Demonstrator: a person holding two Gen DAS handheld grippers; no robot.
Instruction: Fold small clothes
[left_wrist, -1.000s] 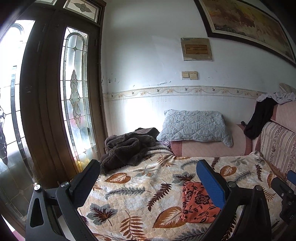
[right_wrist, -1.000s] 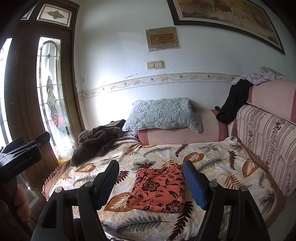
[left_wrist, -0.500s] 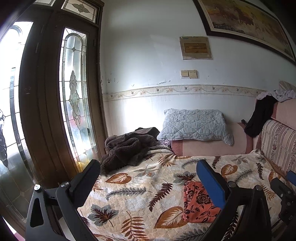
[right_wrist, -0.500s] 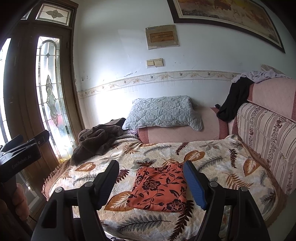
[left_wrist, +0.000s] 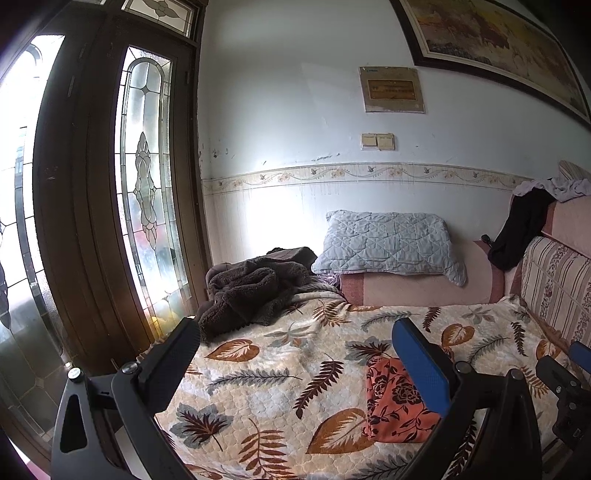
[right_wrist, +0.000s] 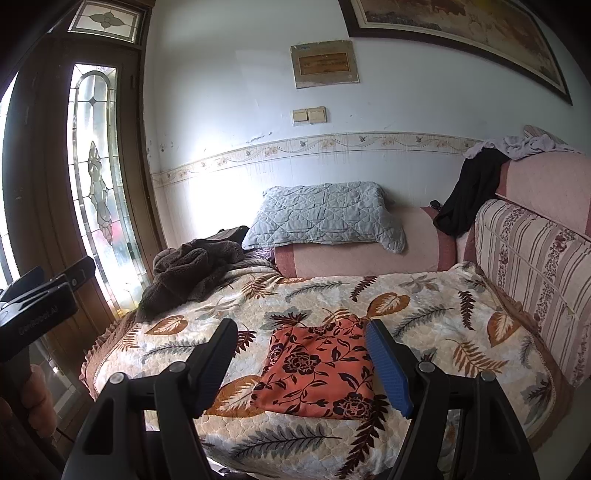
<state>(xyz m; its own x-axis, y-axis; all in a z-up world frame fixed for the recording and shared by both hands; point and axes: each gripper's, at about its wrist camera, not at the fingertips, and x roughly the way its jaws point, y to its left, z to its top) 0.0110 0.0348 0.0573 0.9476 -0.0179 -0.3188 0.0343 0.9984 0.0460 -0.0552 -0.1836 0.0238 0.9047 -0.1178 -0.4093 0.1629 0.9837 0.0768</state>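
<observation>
1. The orange floral cloth (right_wrist: 319, 369) lies flat on the leaf-patterned blanket (right_wrist: 436, 317) that covers the sofa, near its front edge. It looks already folded into a compact rectangle.
2. The right gripper (right_wrist: 306, 363) hangs above the front edge with its fingers spread wide and nothing between them. The cloth sits straight ahead of it, framed by the two fingers.
3. The left gripper (left_wrist: 303, 369) is also spread and empty. In its view the cloth (left_wrist: 395, 402) lies off to the right, partly hidden behind the blue finger (left_wrist: 421, 365).
4. I judge the right gripper to be nearer and better lined up, so it can reach the near edge directly.
5. The cloth's long axis seems to run away from the grippers, toward the grey pillow (right_wrist: 325, 218), but the difference is small.
</observation>
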